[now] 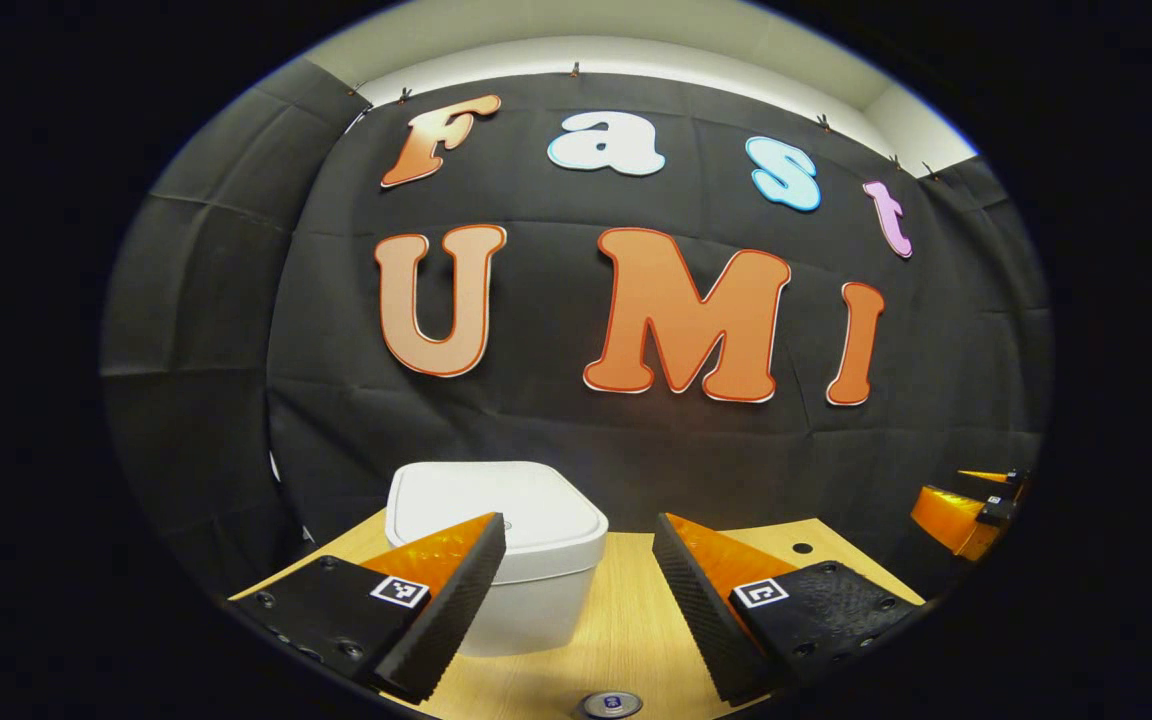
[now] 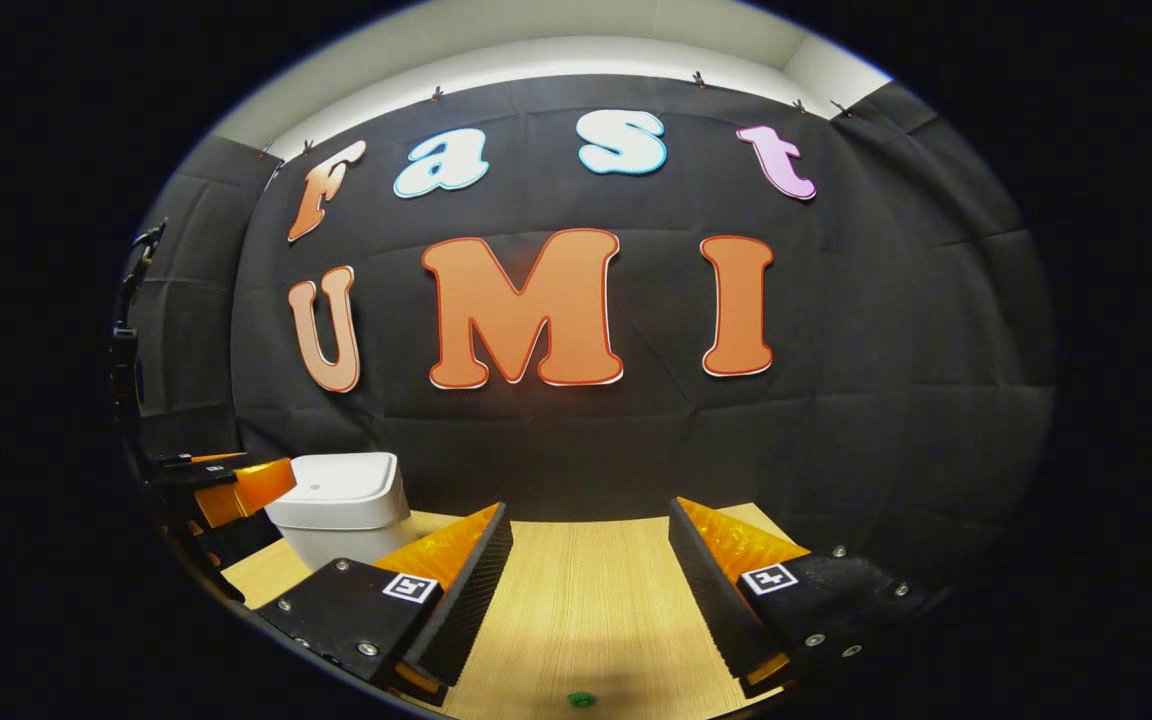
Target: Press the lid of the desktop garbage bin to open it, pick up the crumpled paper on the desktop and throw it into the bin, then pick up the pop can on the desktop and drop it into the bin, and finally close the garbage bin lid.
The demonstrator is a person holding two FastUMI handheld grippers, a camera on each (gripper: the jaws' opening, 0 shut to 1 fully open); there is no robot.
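The garbage bin (image 1: pixel 496 545) stood on the desk (image 1: pixel 626 620) at the far side, close to the booth wall, with its lid (image 1: pixel 494 515) lying flat and closed. In the right gripper view the same bin (image 2: pixel 341 505) sat at the far left of the desk (image 2: pixel 576 590). A small round mark on the lid, near its front edge, was judged to be the press point.

The left gripper (image 1: pixel 579 590) was held just in front of the bin, its jaws spread wide with nothing between them; the left finger overlapped the bin's front corner in the picture, but contact could not be confirmed. The right gripper (image 2: pixel 590 585) hovered over bare desk to the right, likewise wide open and empty.

A round can top (image 1: pixel 609 704) showed at the near edge of the left gripper view, presumably the pop can. A small green item (image 2: pixel 581 699) lay near the right gripper; its identity was unclear.

Judged progress: no step was complete. Lid opening, both disposals and closing remained.
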